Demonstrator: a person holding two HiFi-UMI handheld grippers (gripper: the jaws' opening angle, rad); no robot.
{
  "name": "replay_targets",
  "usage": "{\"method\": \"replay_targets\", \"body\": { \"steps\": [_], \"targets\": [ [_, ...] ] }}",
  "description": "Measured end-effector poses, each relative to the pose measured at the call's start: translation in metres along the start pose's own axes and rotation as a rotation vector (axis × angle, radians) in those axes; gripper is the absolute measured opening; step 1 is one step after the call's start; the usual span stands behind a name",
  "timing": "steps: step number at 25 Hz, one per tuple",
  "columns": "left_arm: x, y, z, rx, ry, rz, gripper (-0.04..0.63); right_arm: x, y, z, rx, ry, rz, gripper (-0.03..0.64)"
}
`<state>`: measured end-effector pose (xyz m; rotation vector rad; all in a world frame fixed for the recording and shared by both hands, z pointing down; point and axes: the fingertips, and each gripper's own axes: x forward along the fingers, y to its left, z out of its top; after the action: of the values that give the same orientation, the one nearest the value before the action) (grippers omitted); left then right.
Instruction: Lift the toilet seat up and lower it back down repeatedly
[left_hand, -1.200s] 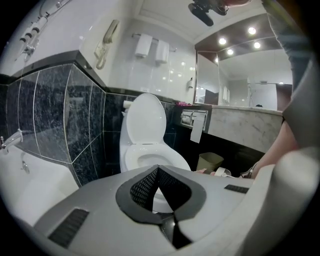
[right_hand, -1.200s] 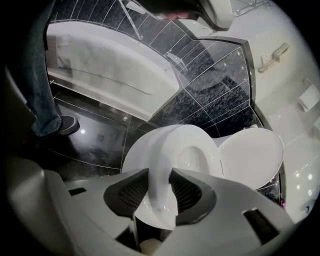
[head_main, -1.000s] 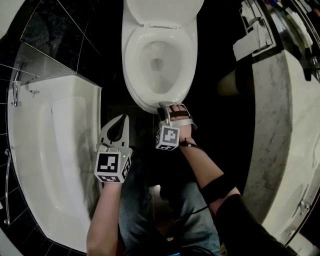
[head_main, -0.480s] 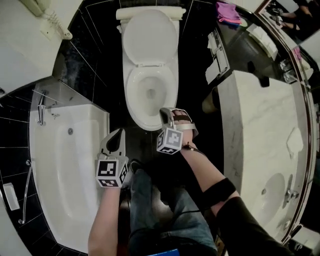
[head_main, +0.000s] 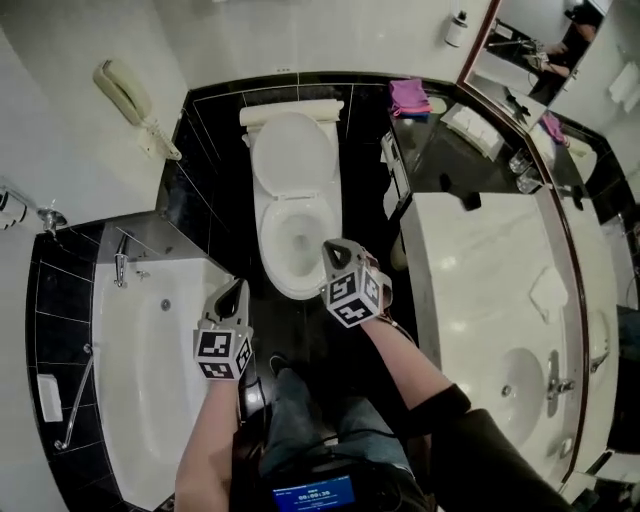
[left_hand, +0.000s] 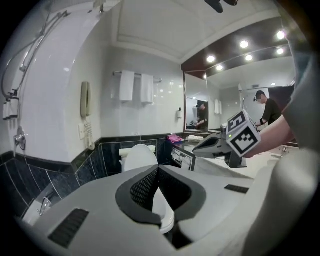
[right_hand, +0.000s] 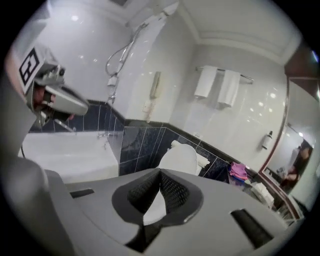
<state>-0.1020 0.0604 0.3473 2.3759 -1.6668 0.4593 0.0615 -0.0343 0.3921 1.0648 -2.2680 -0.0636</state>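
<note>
Right gripper (head_main: 330, 248) lifted off toilet seat (head_main: 267, 240), fingers (right_hand: 141, 194) just closed, empty

A: Where are the arms?
B: The left forearm (head_main: 208, 440) and right forearm (head_main: 410, 360) reach forward, apart.
A: And the tools?
B: The left gripper (head_main: 237, 287) has its jaws together, empty. The right gripper (head_main: 329, 246) has just been closing its jaws; the tips meet, with nothing between them.

Toilet (head_main: 294, 165) stands between bathtub (head_main: 150, 400) and counter (head_main: 480, 290).
</note>
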Motion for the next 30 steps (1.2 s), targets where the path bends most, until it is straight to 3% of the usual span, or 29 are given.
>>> {"method": "replay_targets", "body": {
  "steps": [4,11,30],
  "targets": [
    [-0.024,-0.015,0.029,0.006,-0.014,-0.005,-0.014,-0.061,-0.033,0.022,0.189,-0.051,-0.009,0.020],
    [-0.052,-0.027,0.054,-0.005,-0.032,0.009,-0.014,-0.121,-0.070,0.007,0.373,-0.101,-0.028,0.020],
    [-0.051,-0.045,0.061,-0.025,-0.025,0.004,-0.014,-0.139,-0.078,-0.028,0.350,-0.059,-0.034,0.020]
  ]
}}
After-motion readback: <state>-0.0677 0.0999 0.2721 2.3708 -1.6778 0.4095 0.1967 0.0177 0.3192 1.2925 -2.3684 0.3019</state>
